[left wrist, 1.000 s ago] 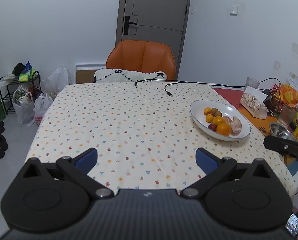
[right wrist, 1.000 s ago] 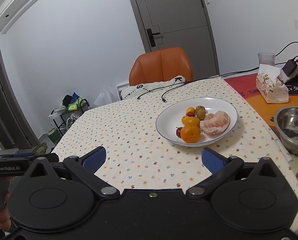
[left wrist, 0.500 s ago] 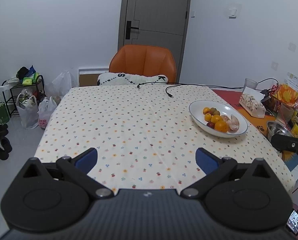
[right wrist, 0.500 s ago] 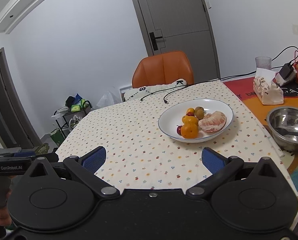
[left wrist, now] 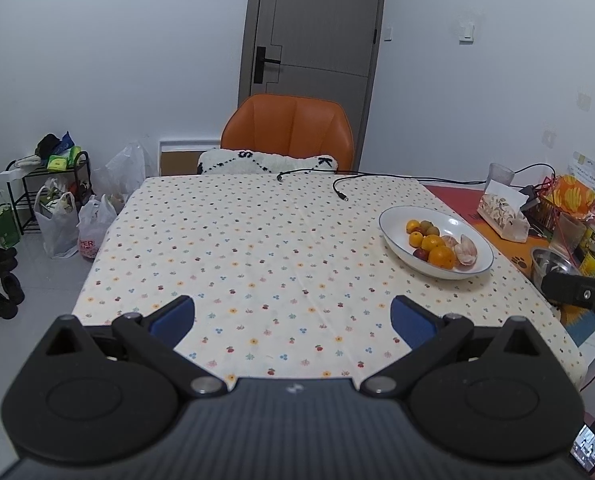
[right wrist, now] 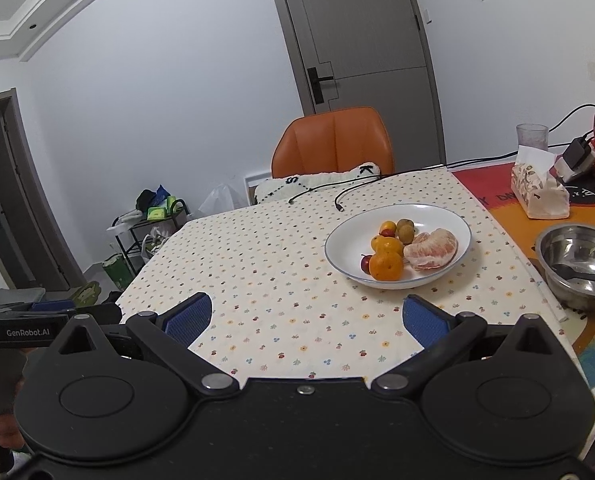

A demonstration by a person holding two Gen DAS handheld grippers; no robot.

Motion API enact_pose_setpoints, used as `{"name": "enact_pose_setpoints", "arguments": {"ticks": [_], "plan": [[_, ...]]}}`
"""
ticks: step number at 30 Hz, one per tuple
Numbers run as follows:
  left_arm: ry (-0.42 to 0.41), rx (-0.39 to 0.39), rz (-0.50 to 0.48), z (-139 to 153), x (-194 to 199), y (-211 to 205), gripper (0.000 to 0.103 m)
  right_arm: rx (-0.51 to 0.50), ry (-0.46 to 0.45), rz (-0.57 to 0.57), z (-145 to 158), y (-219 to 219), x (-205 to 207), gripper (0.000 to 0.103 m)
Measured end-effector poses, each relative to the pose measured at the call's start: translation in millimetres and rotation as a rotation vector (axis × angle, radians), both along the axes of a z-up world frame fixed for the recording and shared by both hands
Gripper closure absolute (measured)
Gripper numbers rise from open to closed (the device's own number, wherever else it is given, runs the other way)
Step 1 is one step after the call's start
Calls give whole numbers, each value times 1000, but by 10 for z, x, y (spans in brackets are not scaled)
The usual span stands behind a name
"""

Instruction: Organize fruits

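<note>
The left gripper (left wrist: 292, 316) hung over the near edge of the surface (left wrist: 257, 248), jaws spread wide and holding nothing. The right gripper (right wrist: 304, 312) hovered likewise at the near edge, fully open and empty, with the plate (right wrist: 453, 226) ahead of it toward the right edge. All the fruit sat bunched in that plate: an orange (right wrist: 385, 266) nearest, a small red fruit (right wrist: 365, 263) touching it, more oranges behind, two kiwis (right wrist: 404, 229) at the back and a peeled pomelo (right wrist: 431, 249) to the right. The bowl (right wrist: 577, 258) stood just beside the plate near the right edge. The risks, as I judged them: round fruit packed this tightly could roll off the shallow rim if a finger nudged a neighbour; the soft pomelo could tear under a firm squeeze; and a wide-open jaw might clip the plate's edge and shift it.
</note>
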State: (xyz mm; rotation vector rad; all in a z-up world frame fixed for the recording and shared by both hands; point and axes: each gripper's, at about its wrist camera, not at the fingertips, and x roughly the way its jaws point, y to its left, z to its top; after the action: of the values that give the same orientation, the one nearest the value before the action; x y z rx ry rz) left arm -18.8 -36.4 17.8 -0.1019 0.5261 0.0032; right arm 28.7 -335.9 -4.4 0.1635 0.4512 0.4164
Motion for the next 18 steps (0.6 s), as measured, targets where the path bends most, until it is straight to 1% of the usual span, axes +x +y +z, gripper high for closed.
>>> {"name": "enact_pose_setpoints", "arguments": {"ticks": [18], "plan": [[1, -5, -4, 1, -14, 6, 0, -5, 4, 4, -11, 8, -40, 0]]}}
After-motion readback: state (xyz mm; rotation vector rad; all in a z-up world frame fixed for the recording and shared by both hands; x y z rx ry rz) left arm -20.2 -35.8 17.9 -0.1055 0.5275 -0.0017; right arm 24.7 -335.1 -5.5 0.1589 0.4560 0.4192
